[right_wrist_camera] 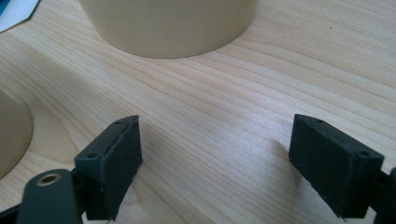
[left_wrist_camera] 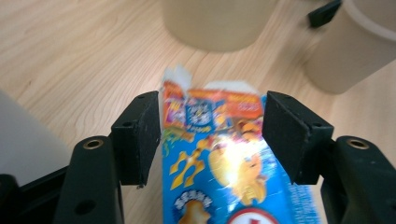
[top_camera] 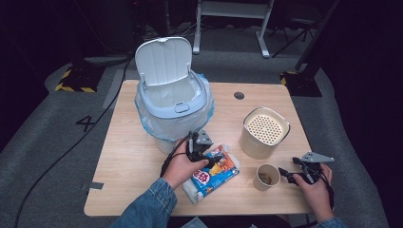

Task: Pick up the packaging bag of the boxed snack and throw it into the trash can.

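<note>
Dark room, grey carpet; one wooden table fills the middle of the high view. On it we count one lidded bin with its lid up at upper left of centre, one cream canister with a perforated top at right of centre, one paper cup lower right, and one snack packet at lower centre.

We note the packet lies flat on the table: bright blue wrapper, orange and yellow cartoon print, a red-and-white round mark, torn white edge at its far end.

Left gripper sits over the packet's upper end. In the left gripper view its jaws stand wide, the packet between them; whether the pads press it we cannot tell.

Right gripper, lower right just beside the cup, jaws apart over bare wood, holding nothing.
</note>
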`<state>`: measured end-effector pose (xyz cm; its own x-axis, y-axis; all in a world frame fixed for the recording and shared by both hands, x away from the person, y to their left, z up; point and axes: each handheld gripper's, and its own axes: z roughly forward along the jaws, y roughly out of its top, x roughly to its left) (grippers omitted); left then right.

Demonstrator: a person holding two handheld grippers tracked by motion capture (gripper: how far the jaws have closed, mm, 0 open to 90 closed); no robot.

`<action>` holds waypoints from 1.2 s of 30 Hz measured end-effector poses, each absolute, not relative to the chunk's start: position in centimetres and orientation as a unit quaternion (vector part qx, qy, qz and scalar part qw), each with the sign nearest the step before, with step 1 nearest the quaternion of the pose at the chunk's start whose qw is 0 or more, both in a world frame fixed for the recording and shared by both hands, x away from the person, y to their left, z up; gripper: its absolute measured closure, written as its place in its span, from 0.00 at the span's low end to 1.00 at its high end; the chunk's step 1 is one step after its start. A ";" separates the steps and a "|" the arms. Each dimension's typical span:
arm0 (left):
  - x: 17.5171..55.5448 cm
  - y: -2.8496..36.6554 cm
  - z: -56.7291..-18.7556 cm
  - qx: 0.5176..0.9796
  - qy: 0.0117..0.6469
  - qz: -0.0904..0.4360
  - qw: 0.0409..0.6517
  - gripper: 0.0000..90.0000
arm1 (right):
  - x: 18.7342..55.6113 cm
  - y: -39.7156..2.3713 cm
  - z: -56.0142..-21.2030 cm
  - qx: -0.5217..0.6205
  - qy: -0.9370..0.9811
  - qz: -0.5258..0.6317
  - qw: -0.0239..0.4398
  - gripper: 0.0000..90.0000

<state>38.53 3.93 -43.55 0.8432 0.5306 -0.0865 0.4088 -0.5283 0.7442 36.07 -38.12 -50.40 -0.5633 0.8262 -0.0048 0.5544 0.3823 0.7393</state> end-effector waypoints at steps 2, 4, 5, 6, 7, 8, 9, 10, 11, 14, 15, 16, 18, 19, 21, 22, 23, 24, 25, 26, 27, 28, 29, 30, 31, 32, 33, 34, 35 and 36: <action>38.9 3.9 -44.3 0.873 0.278 0.071 0.395 0.43 | 36.1 -38.1 -50.4 0.426 0.809 0.356 0.191 0.19; 39.3 3.9 -45.0 0.877 0.284 0.062 0.383 0.43 | 36.1 -38.1 -50.4 0.427 0.809 0.356 0.191 0.19; 39.5 3.9 -45.3 0.880 0.287 0.057 0.374 0.43 | 36.1 -38.1 -50.4 0.427 0.809 0.356 0.191 0.19; 39.7 3.9 -45.6 0.884 0.287 0.054 0.365 0.43 | 36.1 -38.1 -50.4 0.427 0.809 0.356 0.191 0.19; 39.8 3.8 -45.8 0.888 0.289 0.047 0.355 0.43 | 36.1 -38.1 -50.4 0.426 0.809 0.356 0.191 0.19; 39.9 3.7 -46.0 0.890 0.291 0.041 0.348 0.43 | 36.1 -38.1 -50.4 0.426 0.809 0.356 0.191 0.19; 40.0 3.7 -46.3 0.891 0.293 0.036 0.346 0.43 | 36.1 -38.1 -50.4 0.426 0.809 0.356 0.191 0.19; 40.1 3.6 -46.5 0.893 0.293 0.031 0.340 0.44 | 36.1 -38.1 -50.4 0.427 0.809 0.356 0.191 0.19; 40.2 3.5 -46.8 0.895 0.294 0.026 0.334 0.44 | 36.1 -38.1 -50.4 0.426 0.809 0.356 0.191 0.19; 40.5 3.5 -47.4 0.898 0.297 0.009 0.324 0.46 | 36.1 -38.1 -50.4 0.426 0.809 0.356 0.191 0.19; 40.5 3.4 -47.6 0.896 0.303 0.002 0.324 0.46 | 36.1 -38.1 -50.4 0.426 0.809 0.356 0.190 0.19; 40.6 3.4 -47.8 0.896 0.304 -0.005 0.325 0.47 | 36.1 -38.1 -50.4 0.426 0.809 0.356 0.191 0.19; 40.6 3.4 -47.9 0.894 0.309 -0.017 0.323 0.52 | 36.1 -38.1 -50.4 0.426 0.809 0.356 0.191 0.19; 40.6 3.4 -47.8 0.894 0.310 -0.019 0.323 0.53 | 36.1 -38.1 -50.4 0.426 0.809 0.356 0.191 0.19; 40.6 3.5 -47.7 0.897 0.304 -0.013 0.320 0.65 | 36.1 -38.1 -50.4 0.426 0.809 0.356 0.191 0.19; 40.7 3.6 -47.5 0.898 0.302 -0.013 0.320 0.72 | 36.1 -38.1 -50.4 0.426 0.809 0.357 0.190 0.19; 40.7 3.7 -47.3 0.897 0.302 -0.016 0.321 0.80 | 36.1 -38.1 -50.4 0.426 0.809 0.356 0.191 0.19; 40.7 3.8 -47.2 0.896 0.303 -0.015 0.324 0.86 | 36.1 -38.1 -50.4 0.426 0.809 0.356 0.190 0.19; 40.7 3.9 -47.0 0.895 0.302 -0.013 0.328 0.89 | 36.1 -38.1 -50.4 0.426 0.809 0.356 0.190 0.19; 40.6 4.0 -46.8 0.894 0.300 -0.012 0.333 0.92 | 36.1 -38.1 -50.4 0.426 0.809 0.356 0.190 0.19; 40.6 4.2 -46.5 0.893 0.299 -0.011 0.337 0.94 | 36.1 -38.1 -50.4 0.426 0.809 0.356 0.190 0.19; 40.5 4.3 -46.3 0.890 0.299 -0.012 0.345 0.96 | 36.1 -38.1 -50.4 0.426 0.809 0.356 0.190 0.19; 40.4 4.4 -46.0 0.891 0.292 -0.008 0.348 0.97 | 36.1 -38.1 -50.4 0.426 0.809 0.356 0.190 0.19; 40.2 4.5 -45.8 0.888 0.291 -0.008 0.355 0.97 | 36.1 -38.1 -50.4 0.426 0.809 0.356 0.190 0.19; 39.9 4.7 -45.3 0.883 0.286 -0.008 0.372 0.98 | 36.1 -38.1 -50.4 0.426 0.809 0.356 0.191 0.19; 39.9 4.7 -45.3 0.883 0.286 -0.008 0.372 0.98 | 36.1 -38.1 -50.4 0.426 0.809 0.356 0.190 0.19; 39.7 4.8 -45.0 0.881 0.284 -0.010 0.379 0.98 | 36.1 -38.1 -50.4 0.426 0.809 0.356 0.190 0.19; 39.5 5.0 -44.6 0.877 0.281 -0.010 0.389 0.98 | 36.1 -38.1 -50.4 0.426 0.809 0.357 0.190 0.19; 39.4 5.1 -44.3 0.877 0.278 -0.009 0.393 0.98 | 36.1 -38.1 -50.4 0.426 0.809 0.356 0.190 0.19; 39.3 5.3 -43.9 0.875 0.272 -0.008 0.400 0.98 | 36.1 -38.1 -50.4 0.426 0.809 0.356 0.190 0.19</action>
